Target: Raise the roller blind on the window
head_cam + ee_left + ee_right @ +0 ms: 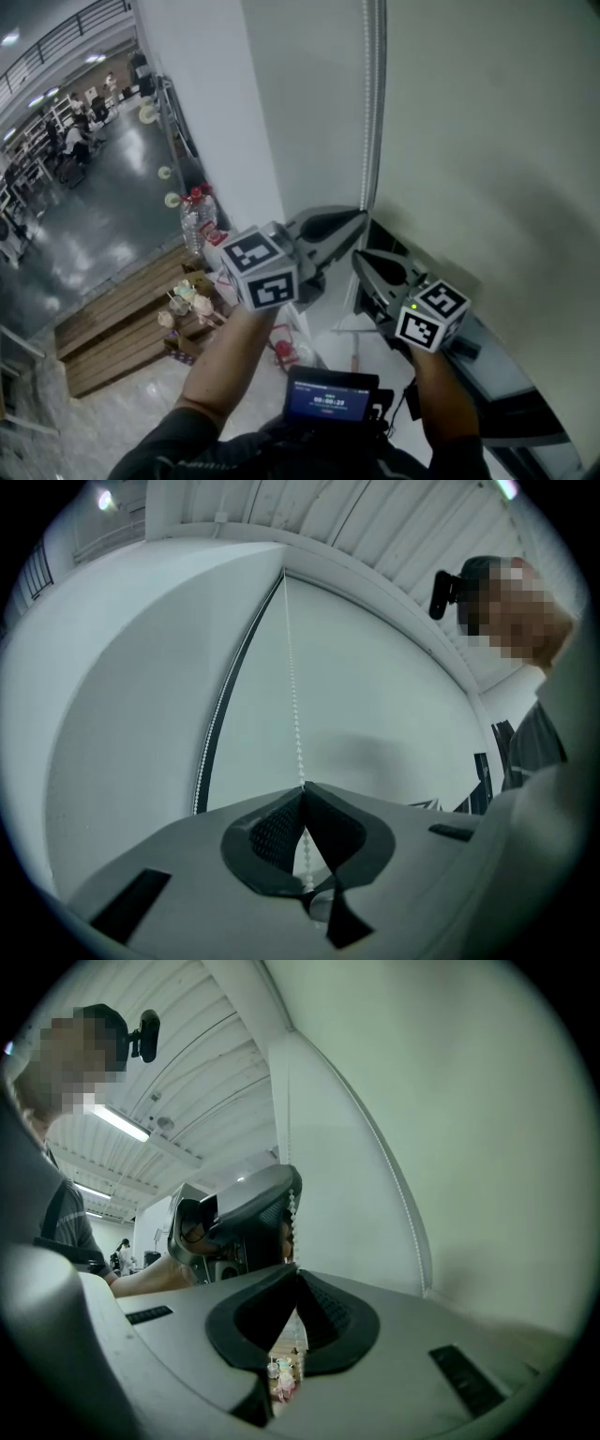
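The pale roller blind [487, 141] hangs down over the window at the right. Its white bead chain [367, 94] drops along the blind's left edge. My left gripper [361, 218] is the upper one and is shut on the bead chain [293, 696], which runs straight into its closed tips [302, 787]. My right gripper [360, 263] sits just below it. Its jaws meet at the tips [292, 1270], and the bead chain [293, 1208] comes down from the left gripper [234, 1218] into them. A second strand [405, 1199] of the chain hangs beside the blind.
A white wall pillar [216, 112] stands left of the window. Below it are wooden planks [122, 319], bottles [197, 220] and small cups [183, 300]. A device with a lit screen [328, 400] hangs at the person's chest. The sill [487, 366] runs under the blind.
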